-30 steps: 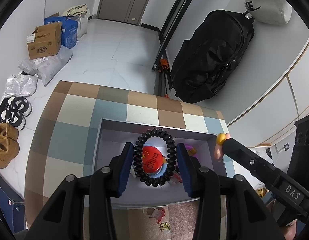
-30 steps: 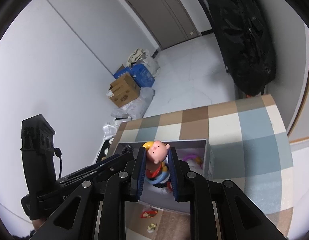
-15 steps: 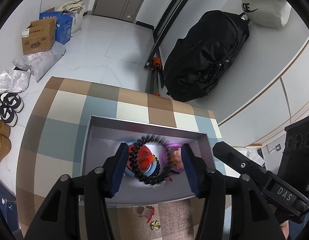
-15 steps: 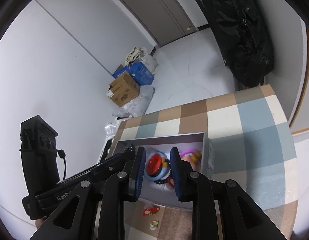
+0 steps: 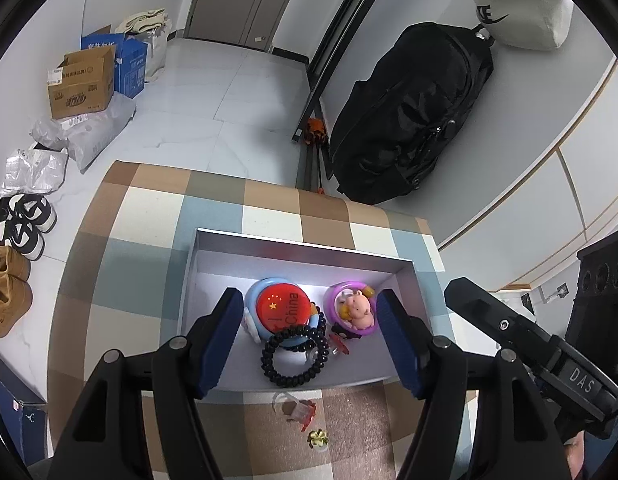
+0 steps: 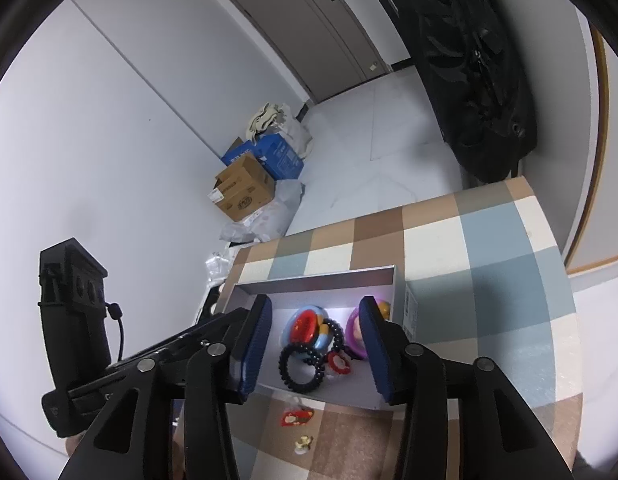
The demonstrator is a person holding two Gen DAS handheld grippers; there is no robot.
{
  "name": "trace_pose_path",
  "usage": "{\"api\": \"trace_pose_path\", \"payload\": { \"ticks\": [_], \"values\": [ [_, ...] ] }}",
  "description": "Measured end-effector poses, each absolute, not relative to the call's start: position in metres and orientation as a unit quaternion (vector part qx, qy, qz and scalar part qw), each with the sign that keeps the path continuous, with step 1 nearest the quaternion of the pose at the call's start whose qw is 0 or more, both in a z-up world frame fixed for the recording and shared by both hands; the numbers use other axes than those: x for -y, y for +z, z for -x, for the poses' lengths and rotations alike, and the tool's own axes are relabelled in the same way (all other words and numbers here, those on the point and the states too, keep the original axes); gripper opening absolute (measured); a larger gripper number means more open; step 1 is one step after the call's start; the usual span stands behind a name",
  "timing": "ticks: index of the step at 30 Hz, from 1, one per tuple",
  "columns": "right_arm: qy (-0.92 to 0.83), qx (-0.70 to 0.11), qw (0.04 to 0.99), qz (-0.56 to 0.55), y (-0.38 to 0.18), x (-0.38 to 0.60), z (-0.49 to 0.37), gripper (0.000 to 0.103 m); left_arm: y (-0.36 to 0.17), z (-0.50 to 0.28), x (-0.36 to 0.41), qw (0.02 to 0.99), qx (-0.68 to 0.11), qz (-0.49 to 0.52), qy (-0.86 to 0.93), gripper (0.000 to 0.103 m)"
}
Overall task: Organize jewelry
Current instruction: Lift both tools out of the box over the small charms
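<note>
Once freed from the left tongs (image 5: 309, 300), lies flat now on the box floor: black bead bracelet (image 5: 271, 354), near the front wall of the grey box (image 5: 301, 244), one side resting against the blue-rimmed red badge (image 5: 283, 308). A second ago, clamped between those same blue pads; now dropped, with nothing left in the grip. Same story on the right: small pink figure (image 5: 359, 312), pinched a second ago in the right tongs (image 6: 315, 304), now lying in the purple ring (image 5: 333, 304) toward the right end of the box. Means two more pieces put away, by the look of it, and both tools free for the next pick. Left tongs spread wide apart, hanging above the front half of the box, pointing down and forward over the badge and bracelet, touching neither. Right tongs likewise wide apart and empty, above the same stretch of box, coming in from the right side and angled toward the left one, whose body shows at the lower left of the right wrist view. Still out of the box, on the checked tabletop (image 5: 149, 248) just in front of its front wall: a small red-and-clear charm (image 5: 295, 408) and, nearer the tabletop's front edge, a tiny yellow flower piece (image 5: 319, 438). Likely next in line, both well within reach of either tool.
</note>
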State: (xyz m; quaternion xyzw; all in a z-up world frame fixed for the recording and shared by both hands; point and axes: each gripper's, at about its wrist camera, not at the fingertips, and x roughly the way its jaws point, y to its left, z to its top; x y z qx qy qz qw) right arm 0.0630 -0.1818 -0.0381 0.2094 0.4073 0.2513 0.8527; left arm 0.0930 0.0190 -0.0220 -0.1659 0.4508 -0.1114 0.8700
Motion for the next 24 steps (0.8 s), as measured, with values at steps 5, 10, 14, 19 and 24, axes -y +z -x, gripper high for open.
{"api": "trace_pose_path", "payload": {
  "ticks": [5, 10, 14, 19, 24],
  "values": [
    [0.249, -0.401, 0.858, -0.201, -0.036, 0.184, -0.055, 0.06, -0.018, -0.084, -0.018, 0.877, -0.443, 0.152, -0.11, 0.07],
    [0.246, -0.402, 0.861, -0.194, -0.039, 0.186, -0.045, 0.074, -0.015, -0.071, -0.019, 0.886, -0.428, 0.143, -0.108, 0.073],
    [0.242, -0.4, 0.864, -0.184, -0.041, 0.188, -0.034, 0.082, -0.015, -0.059, -0.019, 0.891, -0.421, 0.131, -0.107, 0.081],
    [0.234, -0.401, 0.868, -0.176, -0.043, 0.191, -0.022, 0.089, -0.017, -0.045, -0.016, 0.894, -0.416, 0.12, -0.114, 0.082],
    [0.226, -0.399, 0.873, -0.168, -0.043, 0.194, -0.012, 0.098, -0.027, -0.035, -0.015, 0.885, -0.43, 0.128, -0.125, 0.082]
  ]
}}
